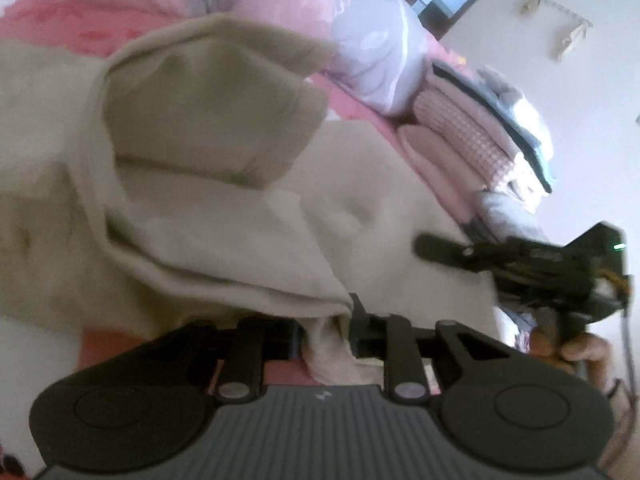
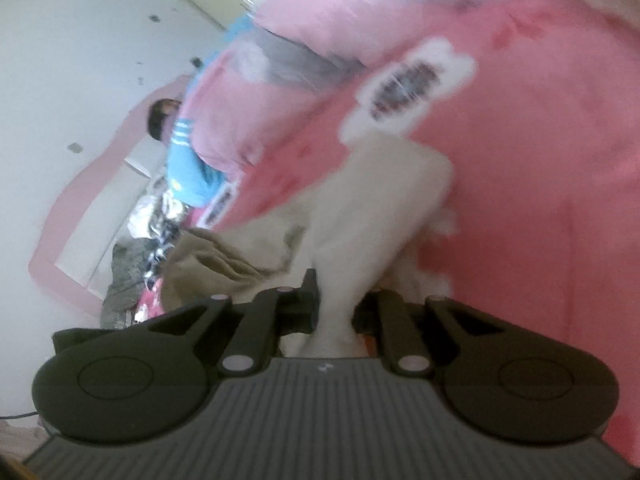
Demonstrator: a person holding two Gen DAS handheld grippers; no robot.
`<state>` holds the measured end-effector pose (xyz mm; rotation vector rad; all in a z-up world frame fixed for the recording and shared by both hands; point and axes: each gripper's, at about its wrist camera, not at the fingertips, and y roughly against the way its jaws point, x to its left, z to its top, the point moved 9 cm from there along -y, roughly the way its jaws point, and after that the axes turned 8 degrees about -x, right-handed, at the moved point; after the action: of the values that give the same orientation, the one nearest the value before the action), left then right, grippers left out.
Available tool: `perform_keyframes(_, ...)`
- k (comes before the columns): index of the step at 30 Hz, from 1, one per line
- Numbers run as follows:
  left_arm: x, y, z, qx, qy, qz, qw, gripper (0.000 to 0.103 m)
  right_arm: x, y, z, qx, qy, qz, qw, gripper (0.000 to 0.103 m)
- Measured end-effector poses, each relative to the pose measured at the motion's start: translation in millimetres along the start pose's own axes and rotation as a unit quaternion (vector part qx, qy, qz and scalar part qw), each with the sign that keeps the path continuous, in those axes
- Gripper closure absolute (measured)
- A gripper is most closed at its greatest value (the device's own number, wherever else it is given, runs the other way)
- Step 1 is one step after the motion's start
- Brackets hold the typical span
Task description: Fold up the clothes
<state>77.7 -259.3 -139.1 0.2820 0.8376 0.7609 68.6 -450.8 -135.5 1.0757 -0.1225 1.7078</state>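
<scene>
A beige garment (image 1: 208, 168) with a paler fleecy inside lies bunched on the pink bed sheet (image 1: 72, 28). My left gripper (image 1: 328, 320) is shut on a fold of its edge. My right gripper (image 2: 336, 312) is shut on another pale part of the same garment (image 2: 380, 208), which hangs stretched from the jaws above the pink sheet (image 2: 540, 200). In the left wrist view the right gripper (image 1: 436, 250) shows at the right, over the garment's far edge, held by a hand (image 1: 576, 350).
A pink and lilac quilt (image 1: 360, 32) lies at the head of the bed. A stack of folded pink and white clothes (image 1: 480, 140) sits at the bed's right side. A blue garment (image 2: 188, 160) and more loose clothes (image 2: 156, 216) lie by the white wall (image 2: 80, 60).
</scene>
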Motion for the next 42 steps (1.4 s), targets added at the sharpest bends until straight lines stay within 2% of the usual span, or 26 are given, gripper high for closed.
perform_keyframes(2, 8, 13, -2, 0.0, 0.004, -0.007, 1.0, 0.07, -19, -2, -10, 0.005, -0.034, -0.031, 0.999, 0.069)
perform_keyframes(7, 13, 48, -8, -0.005, -0.001, -0.028, 0.9996, 0.067, -35, 24, -16, -0.043, -0.1, -0.066, 0.992, 0.052)
perform_keyframes(10, 9, 60, -9, -0.015, -0.012, -0.04, 0.999, 0.066, -42, 43, -10, -0.082, -0.125, -0.085, 0.985, 0.05)
perform_keyframes(12, 4, 64, -7, -0.025, -0.029, -0.044, 0.9983, 0.064, -46, 49, -4, -0.105, -0.149, -0.079, 0.98, 0.05)
perform_keyframes(15, -4, 68, -3, -0.039, -0.055, -0.051, 0.9964, 0.064, -52, 41, 10, -0.114, -0.17, -0.064, 0.977, 0.049)
perform_keyframes(18, -11, 50, 0, -0.035, -0.08, -0.051, 0.9949, 0.064, -59, 18, 28, -0.095, -0.162, -0.064, 0.98, 0.046)
perform_keyframes(22, -11, 19, 4, -0.027, -0.096, -0.048, 0.9938, 0.064, -75, -22, 50, -0.05, -0.154, -0.065, 0.985, 0.045)
perform_keyframes(25, -7, 6, 6, -0.024, -0.099, -0.053, 0.9934, 0.063, -73, -40, 59, -0.021, -0.145, -0.035, 0.989, 0.045)
perform_keyframes(28, -5, 1, 4, -0.022, -0.109, -0.066, 0.9916, 0.062, -56, -56, 60, 0.003, -0.121, -0.005, 0.993, 0.061)
perform_keyframes(29, -4, 1, 3, -0.02, -0.112, -0.071, 0.991, 0.062, -49, -59, 58, 0.004, -0.111, -0.001, 0.994, 0.061)
perform_keyframes(31, -2, 2, 1, -0.017, -0.113, -0.08, 0.9902, 0.062, -33, -62, 54, -0.004, -0.077, 0.002, 0.997, 0.061)
perform_keyframes(33, 1, 4, -2, -0.013, -0.113, -0.085, 0.9898, 0.062, -16, -61, 51, -0.019, -0.034, 0.001, 0.999, 0.067)
perform_keyframes(35, 1, 4, -2, -0.012, -0.117, -0.085, 0.9894, 0.062, 3, -57, 48, -0.039, 0.017, -0.005, 0.999, 0.08)
perform_keyframes(36, 0, 3, -2, -0.012, -0.118, -0.085, 0.9893, 0.062, 16, -54, 45, -0.05, 0.053, -0.007, 0.997, 0.081)
perform_keyframes(39, -1, 2, -2, -0.012, -0.12, -0.084, 0.9892, 0.062, 59, -45, 26, -0.067, 0.191, 0.0, 0.979, 0.081)
perform_keyframes(42, 0, 2, -2, -0.012, -0.121, -0.082, 0.9891, 0.062, 100, -43, -7, -0.06, 0.313, 0.023, 0.947, 0.079)
